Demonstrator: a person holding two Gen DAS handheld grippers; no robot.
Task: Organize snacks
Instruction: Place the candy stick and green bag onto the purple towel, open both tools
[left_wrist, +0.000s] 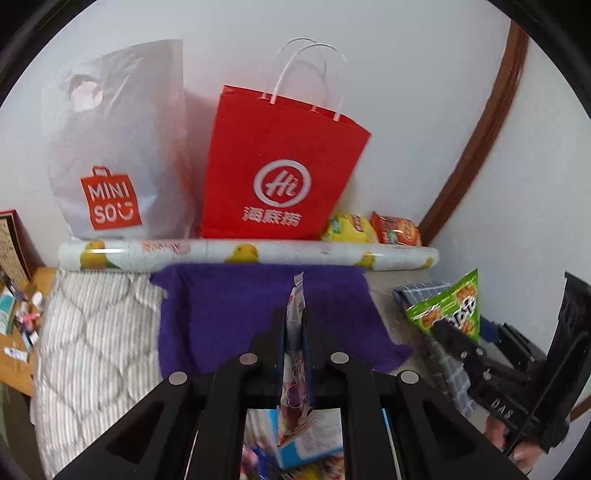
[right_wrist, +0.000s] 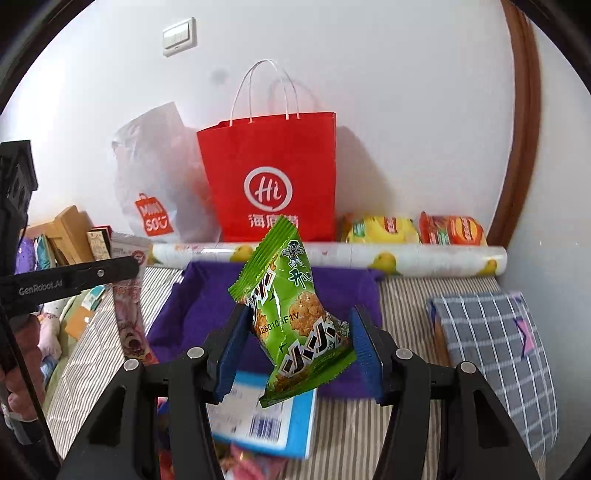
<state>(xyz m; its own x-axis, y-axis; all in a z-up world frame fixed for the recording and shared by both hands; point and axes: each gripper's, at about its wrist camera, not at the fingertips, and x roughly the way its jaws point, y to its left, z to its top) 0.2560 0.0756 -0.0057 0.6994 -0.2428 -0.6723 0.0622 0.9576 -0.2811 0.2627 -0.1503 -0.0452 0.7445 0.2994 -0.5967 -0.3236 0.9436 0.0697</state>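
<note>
We hold a thin packet (left_wrist: 295, 354) in the left gripper (left_wrist: 295, 325), a green snack bag (right_wrist: 295, 317) at 12 o'clock in the right gripper (right_wrist: 295, 332). The puffy bag, pinched only at its sides, may slip onto the purple cloth (right_wrist: 192, 306).

The right gripper (right_wrist: 295, 332) clamps a green snack packet (right_wrist: 295, 317) above a purple cloth (right_wrist: 192, 306); a red paper bag (right_wrist: 273, 173) stands behind.
</note>
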